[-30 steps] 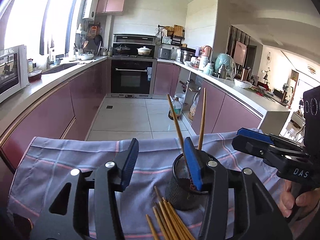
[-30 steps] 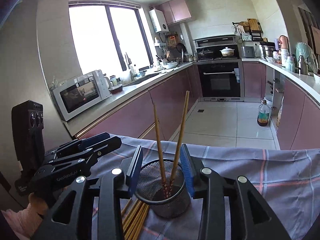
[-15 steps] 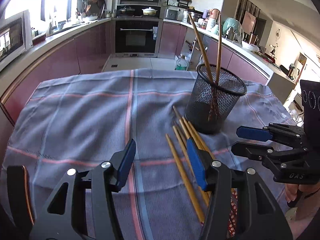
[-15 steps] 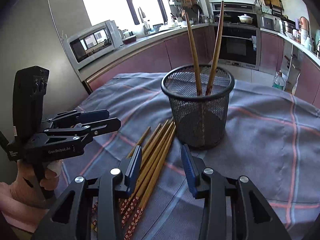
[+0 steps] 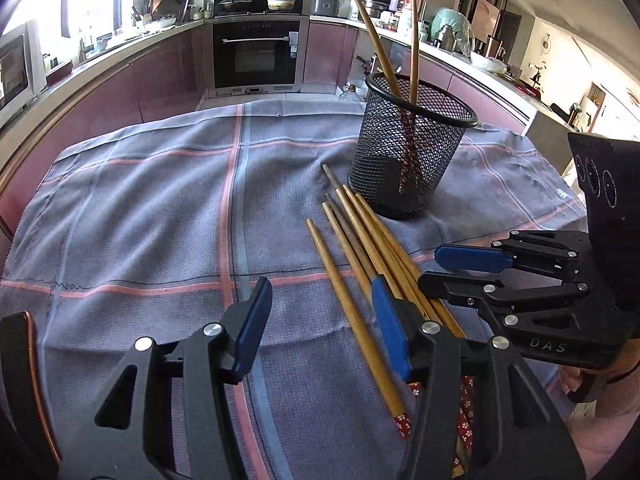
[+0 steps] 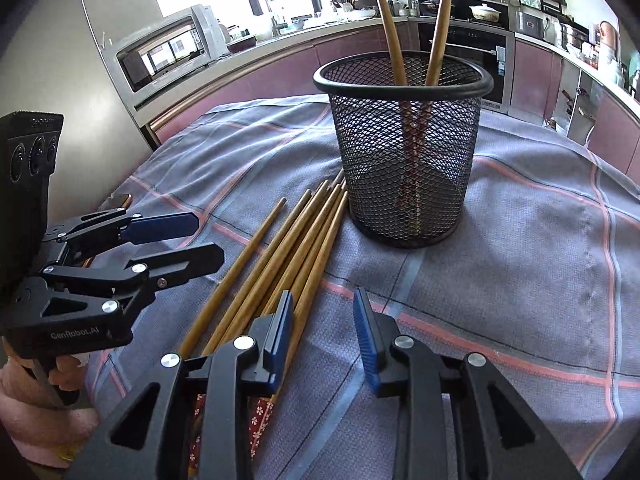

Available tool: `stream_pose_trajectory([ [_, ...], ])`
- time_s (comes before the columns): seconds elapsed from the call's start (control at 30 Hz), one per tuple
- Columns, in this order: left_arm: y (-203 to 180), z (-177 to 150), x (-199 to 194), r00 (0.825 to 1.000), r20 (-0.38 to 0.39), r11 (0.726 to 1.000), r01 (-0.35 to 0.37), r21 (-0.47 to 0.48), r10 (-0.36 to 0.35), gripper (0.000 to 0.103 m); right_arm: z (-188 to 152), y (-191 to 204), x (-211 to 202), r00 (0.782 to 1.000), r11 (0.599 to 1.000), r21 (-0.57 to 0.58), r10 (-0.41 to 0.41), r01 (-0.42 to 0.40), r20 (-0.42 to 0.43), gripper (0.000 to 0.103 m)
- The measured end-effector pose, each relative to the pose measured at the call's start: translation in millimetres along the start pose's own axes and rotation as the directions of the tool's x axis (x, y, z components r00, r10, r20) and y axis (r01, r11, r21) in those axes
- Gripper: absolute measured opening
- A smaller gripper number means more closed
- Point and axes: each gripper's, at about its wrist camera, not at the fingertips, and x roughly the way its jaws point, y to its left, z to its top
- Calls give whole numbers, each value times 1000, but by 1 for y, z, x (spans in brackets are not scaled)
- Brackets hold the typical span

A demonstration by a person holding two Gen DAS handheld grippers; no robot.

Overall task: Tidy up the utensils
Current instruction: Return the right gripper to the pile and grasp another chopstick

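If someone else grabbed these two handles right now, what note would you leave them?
Left gripper: open, empty, low over the cloth beside the loose chopsticks.
Right gripper: open, empty, jaws have just been closing, nothing between them; it sits at the right edge of the bundle.
Done: two chopsticks stand in the mesh cup.
Left: about six lie flat on the cloth just in front of the cup; lift them in.

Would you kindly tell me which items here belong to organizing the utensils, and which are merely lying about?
Belongs to the job:
- black wire-mesh holder with two chopsticks standing inside
- loose wooden chopsticks on the cloth

Just lying about:
- grey checked tablecloth
- silver microwave
- white casserole pot
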Motion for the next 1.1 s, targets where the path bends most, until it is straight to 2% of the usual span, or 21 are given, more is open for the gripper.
stream_pose_trajectory([
  [0.33, -2, -3, 17, 998, -57, 1000, 3, 4, -3, 43, 0, 2, 2, 999, 999, -17, -35, 35, -6, 20],
  [0.63, -5, 2, 26, 998, -67, 1000, -6, 18, 7, 40, 6, 4, 8, 998, 998, -28, -60, 59, -7, 19],
  [0.8, -9, 7, 32, 997, -73, 999, -24, 26, 26, 32, 13, 9, 16, 997, 996, -45, -80, 79, -6, 19],
  [1.0, -9, 11, 36, 996, -77, 999, -32, 6, 32, 17, 17, 10, 19, 996, 995, -50, -88, 88, -8, 8],
  [1.1, -5, 11, 36, 997, -76, 999, -30, -30, 28, 13, 17, 9, 19, 997, 996, -42, -81, 81, -7, 7],
])
